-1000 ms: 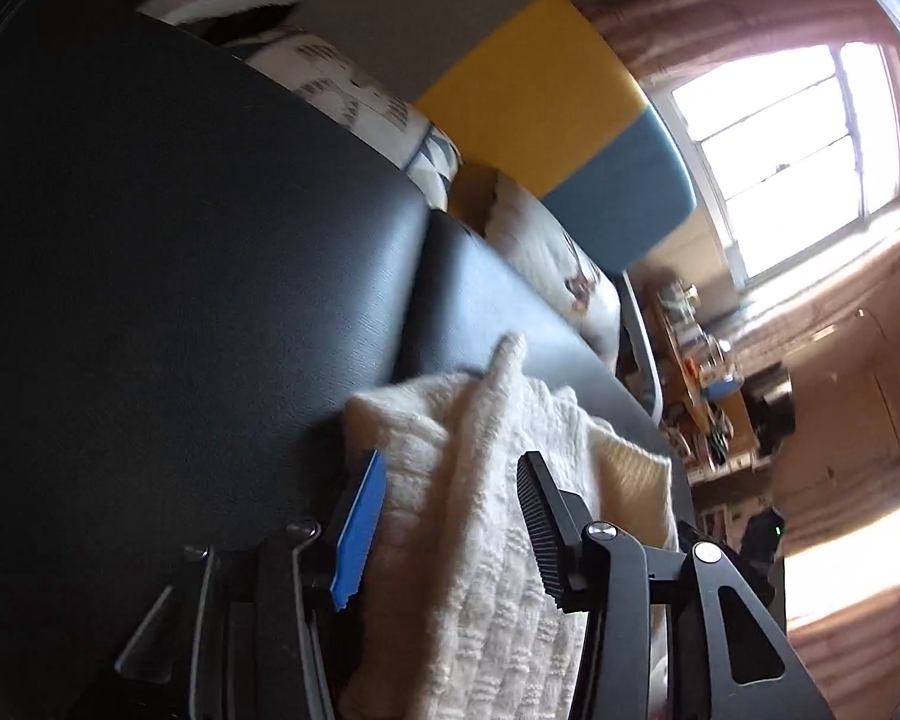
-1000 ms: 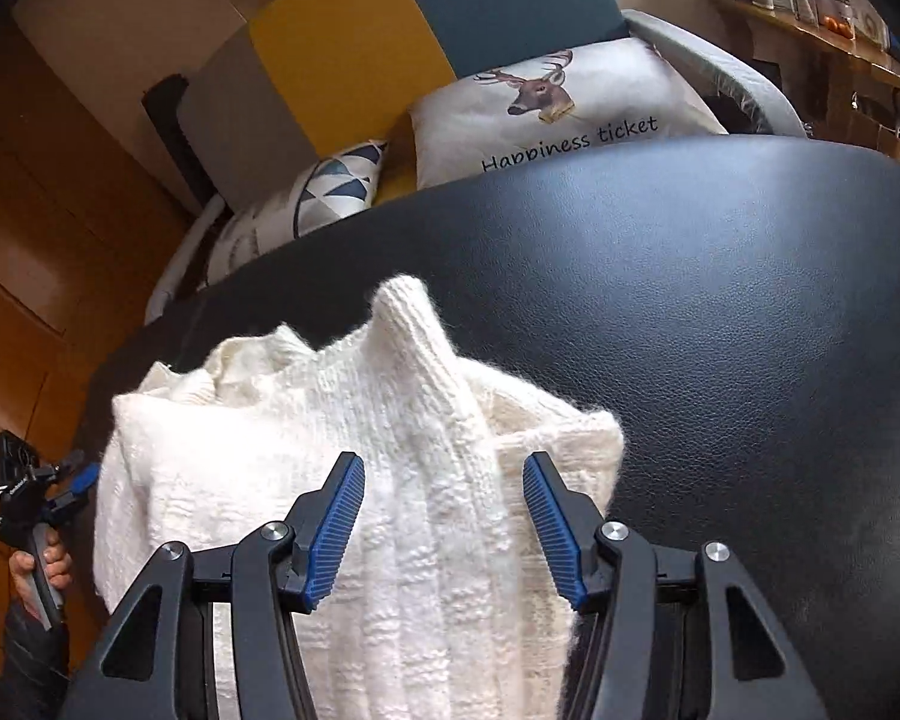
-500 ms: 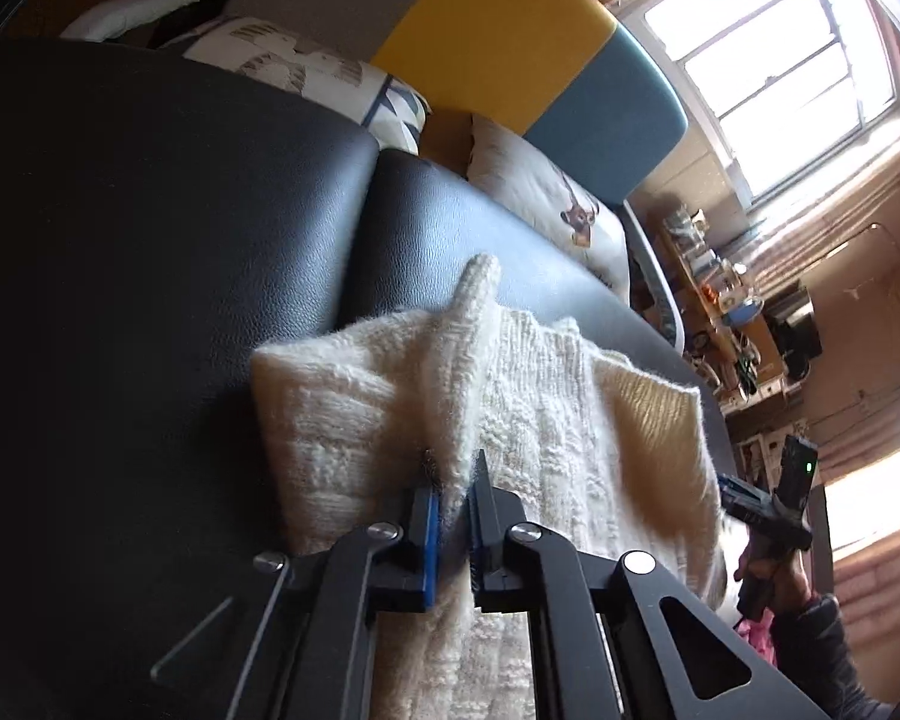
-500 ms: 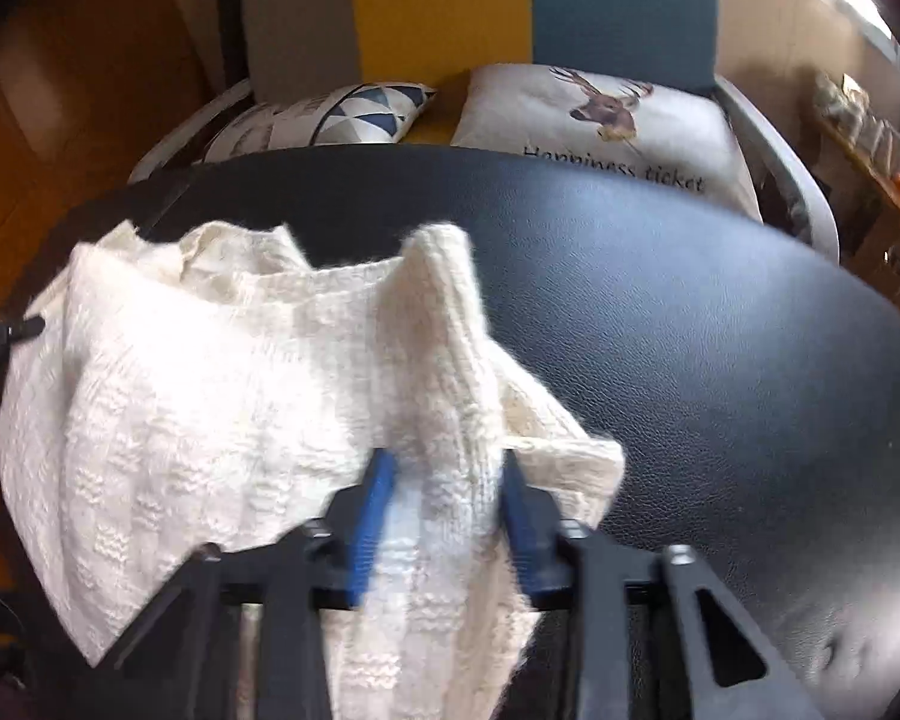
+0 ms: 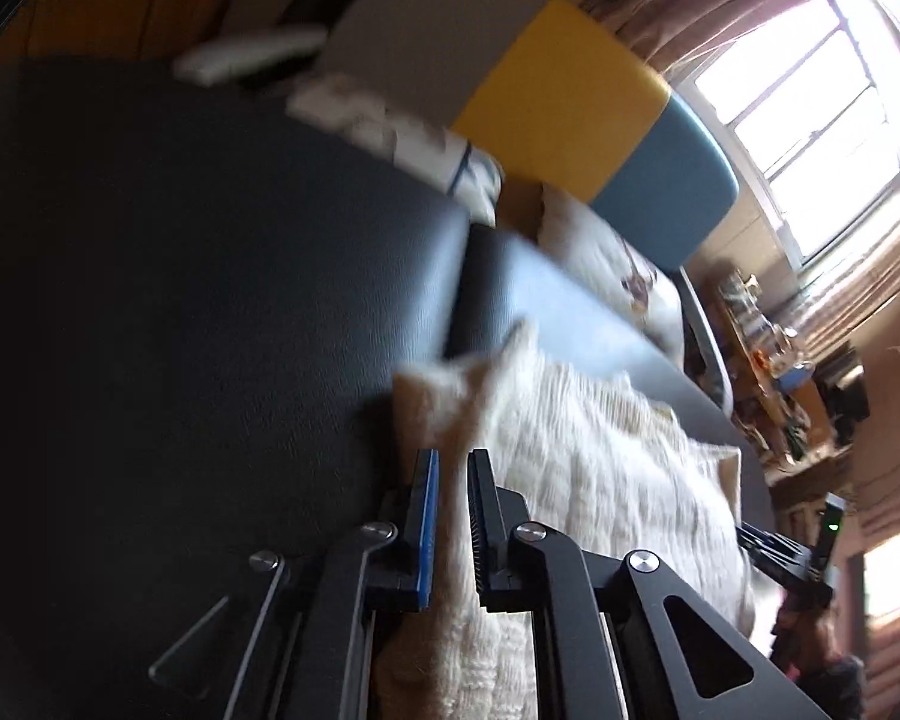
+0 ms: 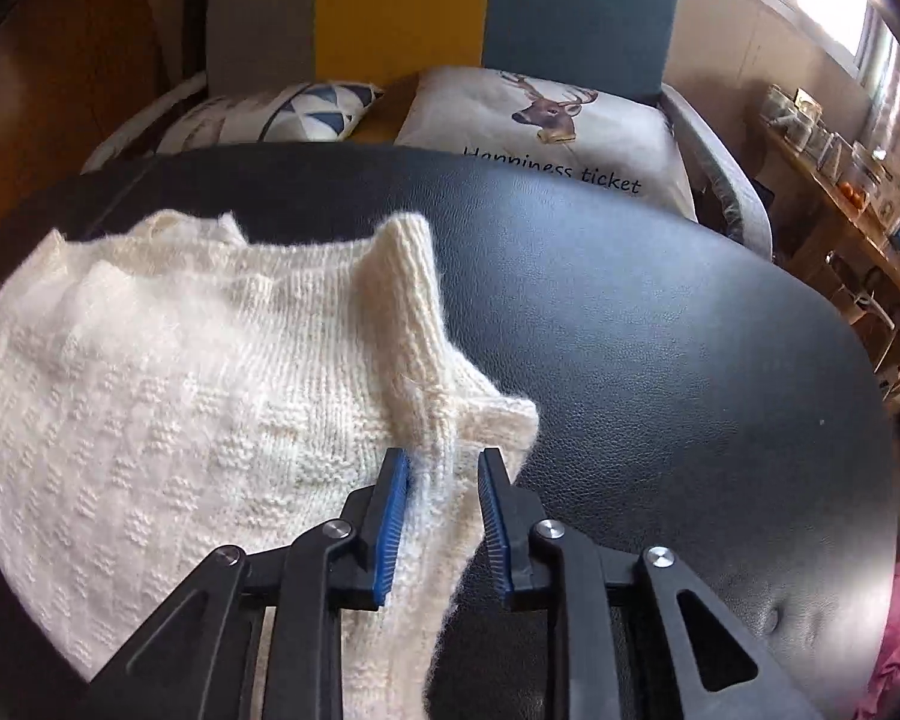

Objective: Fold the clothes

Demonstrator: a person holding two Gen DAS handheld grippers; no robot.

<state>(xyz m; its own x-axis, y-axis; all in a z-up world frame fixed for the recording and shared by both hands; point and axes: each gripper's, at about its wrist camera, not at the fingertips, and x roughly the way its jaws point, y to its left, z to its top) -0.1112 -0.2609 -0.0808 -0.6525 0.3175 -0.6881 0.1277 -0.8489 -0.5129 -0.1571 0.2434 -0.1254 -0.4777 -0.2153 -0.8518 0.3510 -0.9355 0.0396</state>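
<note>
Between the left gripper (image 5: 450, 516) jaws, a pinched fold of cream knit sweater (image 5: 600, 480), right gripper (image 6: 441, 516) jaws narrowed on its other corner, sweater spread ahead on black padded surface (image 6: 660, 330).

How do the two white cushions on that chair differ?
The cushion with blue triangles lies on the left of the seat; the deer-print cushion lies on the right. The triangle one bears a geometric pattern only; the deer one shows an antlered head and black writing. The deer one looks larger here. Both are white and sit behind the black padded surface.
</note>
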